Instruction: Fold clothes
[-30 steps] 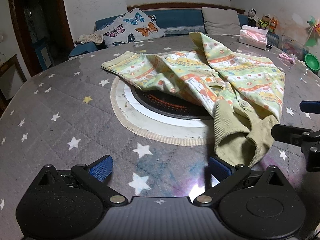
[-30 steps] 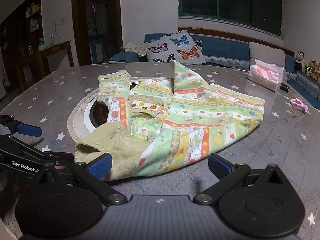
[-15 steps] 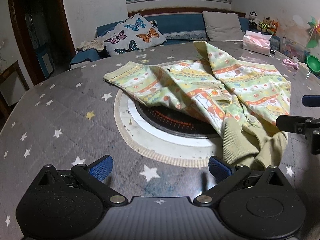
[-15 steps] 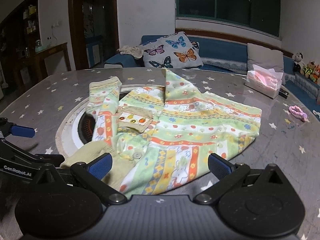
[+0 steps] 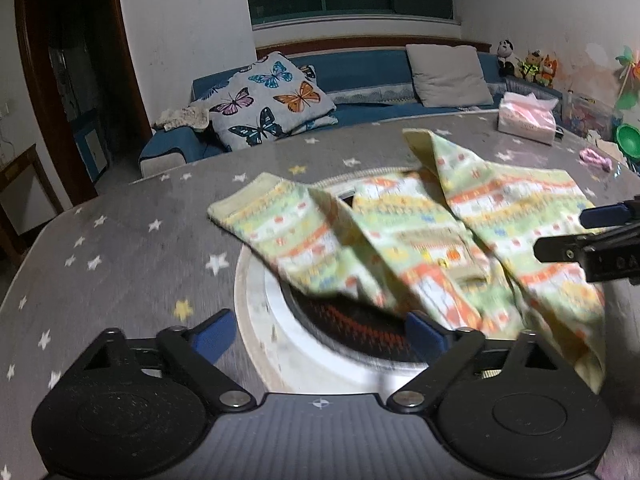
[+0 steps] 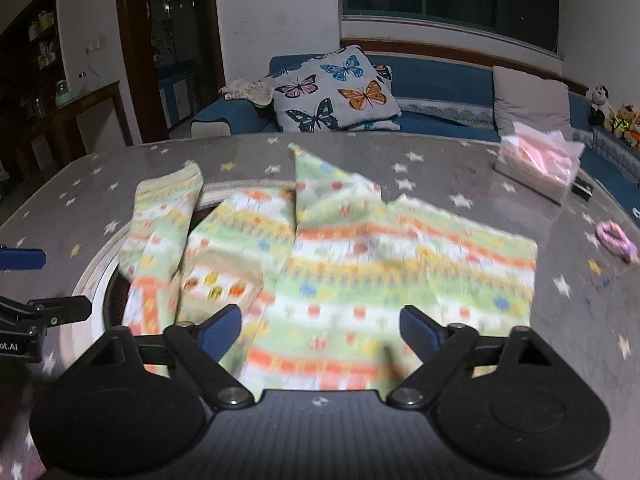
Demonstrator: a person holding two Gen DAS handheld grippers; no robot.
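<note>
A child's patterned garment, pale green with orange and yellow stripes, lies spread on a round grey table with star print. It also shows in the right wrist view. One sleeve reaches left over the round heater plate in the table's middle. My left gripper is open and empty over the heater, at the garment's near edge. My right gripper is open and empty just above the garment's near part. Its fingers show at the right of the left wrist view.
A pink tissue box and a pink hair tie lie on the table's far right. A blue sofa with a butterfly cushion stands behind the table. Toys sit at the far right.
Both grippers have moved forward over the garment and tilted up. The olive collar end near the front is now out of sight below the grippers. Both stay open.
</note>
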